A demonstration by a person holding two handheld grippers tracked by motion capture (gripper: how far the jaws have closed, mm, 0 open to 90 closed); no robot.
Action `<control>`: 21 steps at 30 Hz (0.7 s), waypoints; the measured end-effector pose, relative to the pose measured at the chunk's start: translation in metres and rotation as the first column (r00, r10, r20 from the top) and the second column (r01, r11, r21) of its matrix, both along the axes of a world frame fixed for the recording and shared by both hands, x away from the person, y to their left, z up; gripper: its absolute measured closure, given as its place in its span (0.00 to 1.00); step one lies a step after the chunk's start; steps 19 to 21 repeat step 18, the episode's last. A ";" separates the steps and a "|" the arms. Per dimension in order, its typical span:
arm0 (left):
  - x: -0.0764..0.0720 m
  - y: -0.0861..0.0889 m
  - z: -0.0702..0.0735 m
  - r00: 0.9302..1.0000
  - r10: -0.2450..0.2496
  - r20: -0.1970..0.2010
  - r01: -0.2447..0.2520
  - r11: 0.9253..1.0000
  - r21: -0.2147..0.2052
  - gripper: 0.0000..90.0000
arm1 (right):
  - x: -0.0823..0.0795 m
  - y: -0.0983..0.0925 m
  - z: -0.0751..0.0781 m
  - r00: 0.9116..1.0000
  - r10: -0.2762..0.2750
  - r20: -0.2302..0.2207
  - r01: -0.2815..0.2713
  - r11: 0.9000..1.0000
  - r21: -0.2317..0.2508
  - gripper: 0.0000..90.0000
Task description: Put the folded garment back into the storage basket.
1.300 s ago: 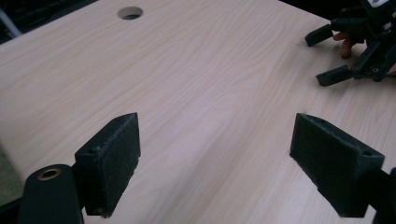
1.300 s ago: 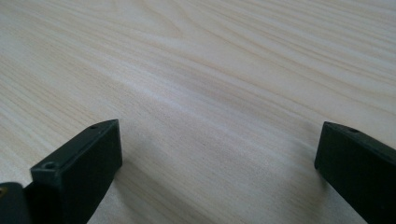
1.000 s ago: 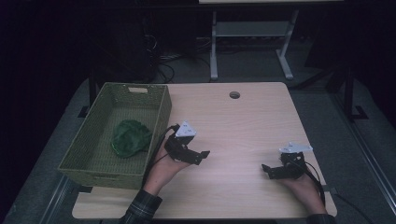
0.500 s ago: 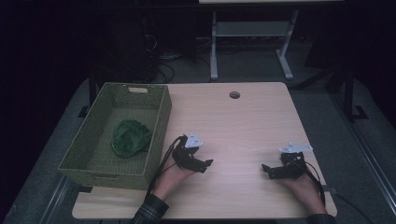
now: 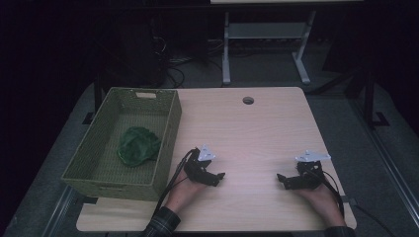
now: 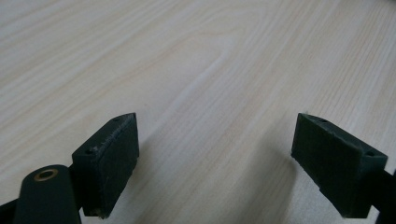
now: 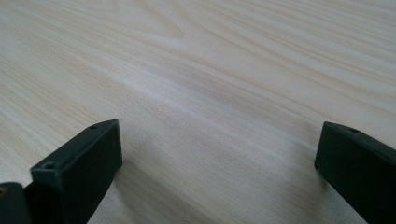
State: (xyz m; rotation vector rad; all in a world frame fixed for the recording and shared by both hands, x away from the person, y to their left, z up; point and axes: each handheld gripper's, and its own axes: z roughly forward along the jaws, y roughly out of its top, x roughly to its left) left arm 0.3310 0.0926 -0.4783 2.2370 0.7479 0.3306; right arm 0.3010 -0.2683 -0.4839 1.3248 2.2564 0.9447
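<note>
Grippers: two are counted, each held in one hand low over the table near its near edge.
Left gripper point(image 5: 217, 177): its black block-shaped jaws are seen spread wide, with nothing but bare wood between them; it is placed just right of the basket.
Right gripper point(image 5: 282, 178): its jaws are likewise parted widely and nothing is held; it is placed well apart from the left one, toward the table's right side.
Green cloth point(image 5: 138, 145): one crumpled, soft lump is seen lying inside the basket.
Basket point(image 5: 116, 181): one rectangular woven olive basket with a handle slot in its far wall is set at the table's left.
Table point(image 5: 247, 133): one pale wood-grain top is seen, with one round hole near the far edge.
</note>
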 end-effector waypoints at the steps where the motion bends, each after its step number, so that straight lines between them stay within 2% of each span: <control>1: 0.000 0.000 0.000 1.000 0.001 0.000 -0.001 1.000 -0.001 0.16 | 0.000 0.000 0.000 1.000 0.000 0.000 0.000 1.000 0.000 0.00; 21: 0.000 0.000 0.000 1.000 -0.006 -0.003 0.006 1.000 0.002 0.15 | 0.000 0.000 0.000 1.000 -0.001 -0.001 0.001 1.000 0.002 0.00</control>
